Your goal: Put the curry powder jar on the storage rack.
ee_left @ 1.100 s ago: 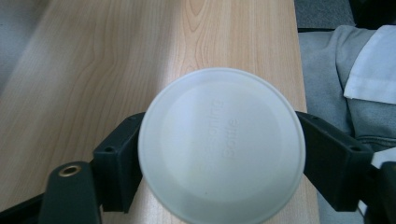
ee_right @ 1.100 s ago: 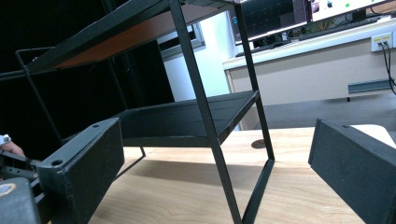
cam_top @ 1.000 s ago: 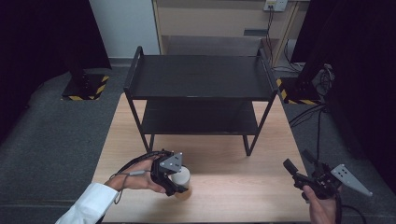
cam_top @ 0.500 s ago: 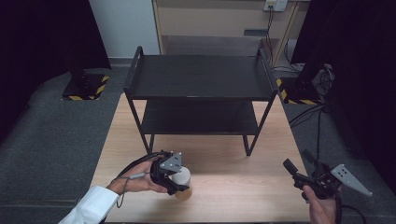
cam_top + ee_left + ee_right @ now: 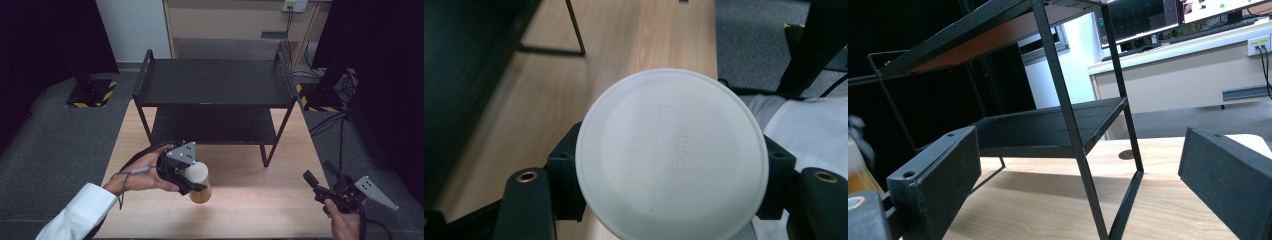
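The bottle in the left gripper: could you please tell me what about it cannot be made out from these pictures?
- Left gripper view: the white lid hides the bottle's body and the jaws' contact with it; its embossed lettering is faint, only partly legible.
- High view: the left gripper covers much of the bottle, so whether its base touches the table is unclear.
- Right gripper view: the bottle is cut off at the left edge and blurred.

A round white plastic lid (image 5: 672, 152) tops an amber bottle (image 5: 201, 192); the two-tier metal shelf (image 5: 215, 82) is black, the wooden table (image 5: 260, 205) pale.
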